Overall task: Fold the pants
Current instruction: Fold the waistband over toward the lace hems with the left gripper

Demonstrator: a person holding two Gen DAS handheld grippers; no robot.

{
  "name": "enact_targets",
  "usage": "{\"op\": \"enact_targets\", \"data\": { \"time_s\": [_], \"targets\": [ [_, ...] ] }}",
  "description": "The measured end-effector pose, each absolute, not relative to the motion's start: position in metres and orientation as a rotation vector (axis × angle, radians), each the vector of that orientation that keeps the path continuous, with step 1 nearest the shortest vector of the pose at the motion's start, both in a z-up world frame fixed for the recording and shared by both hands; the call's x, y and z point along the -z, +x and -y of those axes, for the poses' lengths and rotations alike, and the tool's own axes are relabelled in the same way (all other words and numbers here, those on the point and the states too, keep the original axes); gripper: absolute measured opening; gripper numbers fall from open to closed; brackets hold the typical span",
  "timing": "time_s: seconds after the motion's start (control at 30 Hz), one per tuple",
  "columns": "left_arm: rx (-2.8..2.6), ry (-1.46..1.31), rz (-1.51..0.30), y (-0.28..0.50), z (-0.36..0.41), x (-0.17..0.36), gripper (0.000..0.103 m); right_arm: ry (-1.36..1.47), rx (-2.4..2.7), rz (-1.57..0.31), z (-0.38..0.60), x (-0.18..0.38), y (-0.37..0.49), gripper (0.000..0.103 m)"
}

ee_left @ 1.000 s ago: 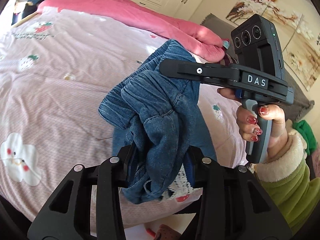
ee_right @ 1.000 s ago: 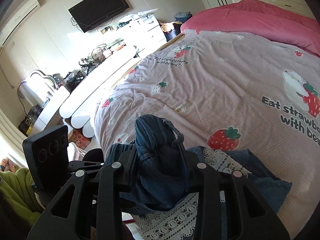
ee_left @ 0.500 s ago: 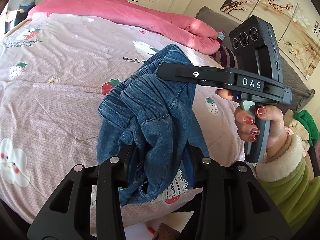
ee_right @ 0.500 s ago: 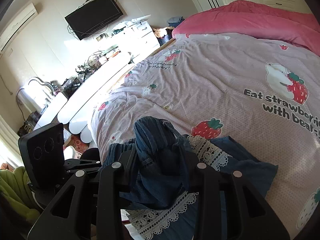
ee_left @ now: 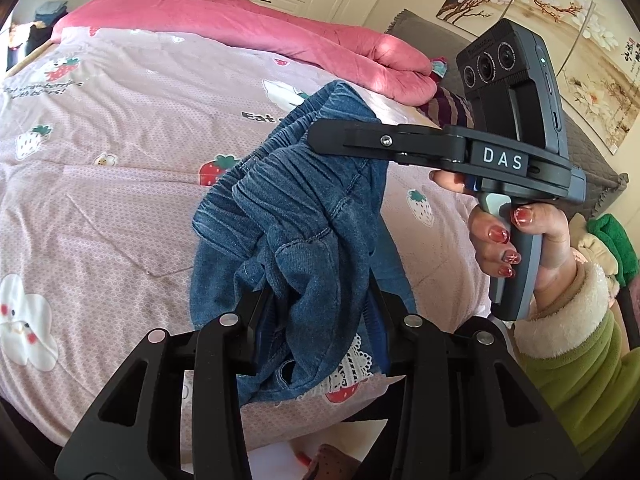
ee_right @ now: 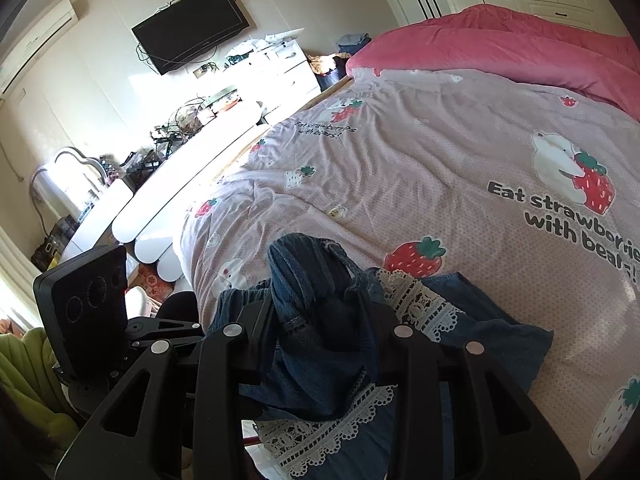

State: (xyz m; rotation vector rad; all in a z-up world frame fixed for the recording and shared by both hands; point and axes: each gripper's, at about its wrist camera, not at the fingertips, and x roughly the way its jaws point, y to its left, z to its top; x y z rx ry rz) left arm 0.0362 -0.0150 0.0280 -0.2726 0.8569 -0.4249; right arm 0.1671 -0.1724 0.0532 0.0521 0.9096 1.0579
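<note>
The blue denim pants point(ee_left: 304, 216) with white lace trim are bunched and held up over the near edge of the bed. My left gripper point(ee_left: 316, 316) is shut on a fold of the waistband. My right gripper point(ee_right: 320, 320) is shut on another bunch of the pants point(ee_right: 316, 280); in the left wrist view its side point(ee_left: 384, 142) shows reaching in from the right, with the cloth hanging from it. The lace-trimmed legs point(ee_right: 424, 304) trail onto the bedspread and over the bed's edge.
The pink strawberry-print bedspread point(ee_right: 440, 160) covers the bed. A folded pink duvet point(ee_left: 248, 36) lies along the far side. A white desk point(ee_right: 168, 200) with clutter and a wall TV point(ee_right: 192, 40) stand beyond the bed's left side.
Both grippers have moved forward over the bed with the pants still held. More of the pants' legs now lies on the bedspread.
</note>
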Motion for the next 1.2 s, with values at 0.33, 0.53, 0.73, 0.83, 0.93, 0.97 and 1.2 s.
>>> {"op": "enact_targets", "data": {
  "time_s": [0.33, 0.53, 0.73, 0.83, 0.93, 0.97, 1.2],
  "targets": [
    [0.437, -0.244, -0.873, 0.043, 0.030, -0.022, 0.031, 0.055, -1.024, -0.928, 0.187, -0.045, 0.168, 0.033],
    [0.449, -0.226, -0.889, 0.051, 0.042, -0.016, 0.031, 0.072, -1.000, -0.940, 0.201, -0.037, 0.169, 0.035],
    [0.459, -0.208, -0.906, 0.058, 0.052, -0.009, 0.031, 0.084, -0.982, -0.954, 0.210, -0.027, 0.169, 0.036],
    [0.461, -0.204, -0.910, 0.058, 0.054, -0.008, 0.031, 0.083, -0.976, -0.954, 0.212, -0.025, 0.169, 0.037],
    [0.460, -0.196, -0.914, 0.060, 0.055, -0.007, 0.031, 0.094, -0.968, -0.960, 0.213, -0.022, 0.171, 0.039],
    [0.459, -0.193, -0.914, 0.061, 0.056, -0.006, 0.031, 0.097, -0.962, -0.961, 0.214, -0.022, 0.171, 0.039],
    [0.469, -0.180, -0.925, 0.063, 0.065, -0.003, 0.031, 0.099, -0.901, -0.954, 0.228, -0.021, 0.174, 0.050]
  ]
}}
